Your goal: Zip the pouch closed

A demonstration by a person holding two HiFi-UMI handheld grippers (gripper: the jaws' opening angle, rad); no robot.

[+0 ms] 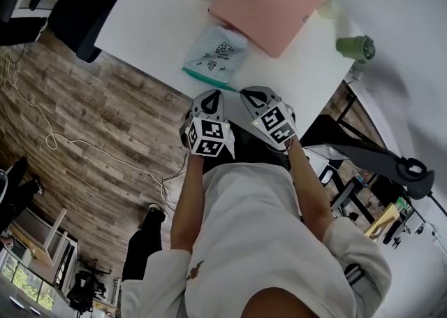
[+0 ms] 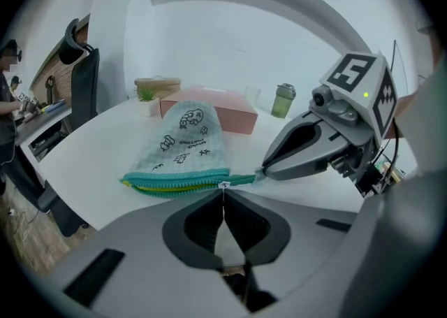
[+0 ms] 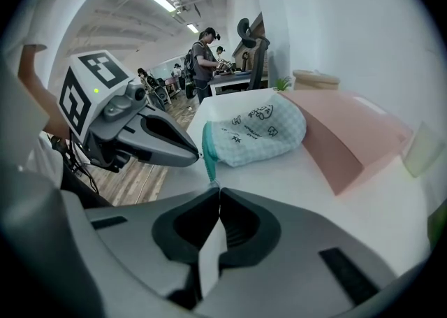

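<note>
Well, we see the soft pale green checked cloth pouch [image 1: 215,56] lying close to the near edge of the white table [image 1: 154,23], about halfway along that edge. Its teal zip [image 2: 181,180] is turned to us, and the flat pink box [image 1: 269,2] is behind it. Our left claw [image 2: 223,194] is squeezed tight on the tiny white zip pull [image 2: 223,185]. Our right claw [image 3: 218,191] is squeezed tight on the teal end of the zip [image 3: 208,156], just beside the pull. The zip looks open most of the way, because yellow shows inside it. We think a few things could go wrong. The pull is very small, so it could slip out if we tug too fast. If the right claw loses its end, the whole pouch will slide along and the zip will not close. The yellow inside could get caught in the teeth. And a hard tug toward us could drag the pouch off the table.
</note>
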